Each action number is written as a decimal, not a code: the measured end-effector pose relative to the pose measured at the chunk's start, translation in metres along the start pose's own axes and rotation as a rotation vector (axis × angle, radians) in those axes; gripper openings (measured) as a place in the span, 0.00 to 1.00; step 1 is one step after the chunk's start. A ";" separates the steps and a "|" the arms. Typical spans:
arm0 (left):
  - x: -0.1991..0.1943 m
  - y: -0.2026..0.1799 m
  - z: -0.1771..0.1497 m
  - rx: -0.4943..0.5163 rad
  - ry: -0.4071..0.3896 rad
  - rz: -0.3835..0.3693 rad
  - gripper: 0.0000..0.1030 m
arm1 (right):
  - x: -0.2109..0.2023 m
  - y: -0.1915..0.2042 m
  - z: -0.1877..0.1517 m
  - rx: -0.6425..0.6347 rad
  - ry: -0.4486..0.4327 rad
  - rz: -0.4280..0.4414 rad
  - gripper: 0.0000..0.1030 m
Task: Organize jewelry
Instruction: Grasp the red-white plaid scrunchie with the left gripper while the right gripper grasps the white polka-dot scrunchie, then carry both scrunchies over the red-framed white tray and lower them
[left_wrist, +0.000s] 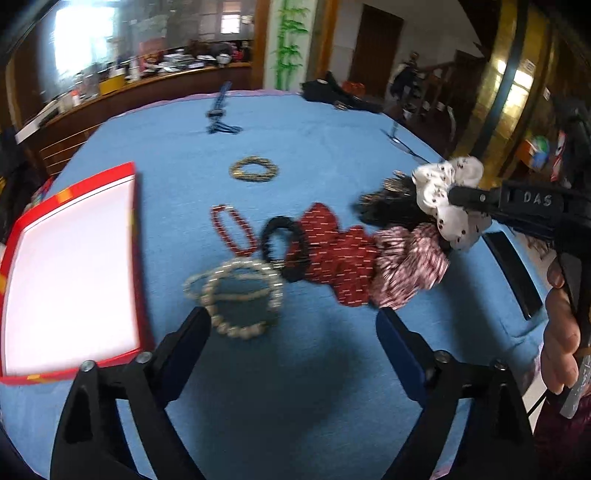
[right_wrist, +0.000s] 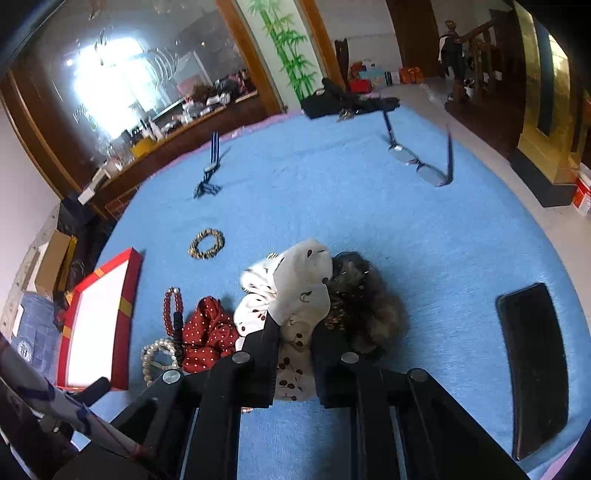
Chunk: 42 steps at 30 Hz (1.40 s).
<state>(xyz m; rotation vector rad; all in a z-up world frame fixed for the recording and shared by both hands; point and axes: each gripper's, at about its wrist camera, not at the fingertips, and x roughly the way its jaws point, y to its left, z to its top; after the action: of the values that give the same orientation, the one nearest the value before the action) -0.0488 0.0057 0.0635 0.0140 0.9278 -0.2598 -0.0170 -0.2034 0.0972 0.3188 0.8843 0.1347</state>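
On the blue cloth lie a pearl bracelet (left_wrist: 236, 295), a red bead bracelet (left_wrist: 232, 229), a black hair tie (left_wrist: 284, 243), a dark red dotted scrunchie (left_wrist: 336, 254), a pink striped scrunchie (left_wrist: 410, 262) and a gold-brown bead bracelet (left_wrist: 254, 169). My left gripper (left_wrist: 293, 332) stands open just in front of the pearl bracelet, nothing between its fingers. My right gripper (right_wrist: 295, 325) is shut on a white cherry-print scrunchie (right_wrist: 303, 295), seen lifted at the right in the left wrist view as the white scrunchie (left_wrist: 443, 192). A dark furry scrunchie (right_wrist: 369, 306) lies beside it.
A red box with a white inside (left_wrist: 74, 266) sits at the left of the cloth. Glasses (right_wrist: 417, 158) and a blue striped ribbon (right_wrist: 210, 166) lie further back. A black phone (right_wrist: 535, 362) lies at the right. A hand (left_wrist: 561, 332) holds the right gripper.
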 end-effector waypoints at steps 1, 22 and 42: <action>0.002 -0.005 0.002 0.011 0.001 -0.004 0.82 | -0.005 -0.004 0.000 0.010 -0.010 0.002 0.16; 0.085 -0.096 0.019 0.176 0.151 -0.095 0.61 | -0.037 -0.043 -0.014 0.078 -0.064 0.031 0.16; 0.001 -0.043 0.015 0.096 -0.016 -0.137 0.18 | -0.045 -0.012 -0.030 0.015 -0.055 0.080 0.16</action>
<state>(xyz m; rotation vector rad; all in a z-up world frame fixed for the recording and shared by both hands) -0.0460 -0.0377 0.0758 0.0370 0.9011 -0.4313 -0.0690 -0.2189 0.1090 0.3702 0.8191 0.1931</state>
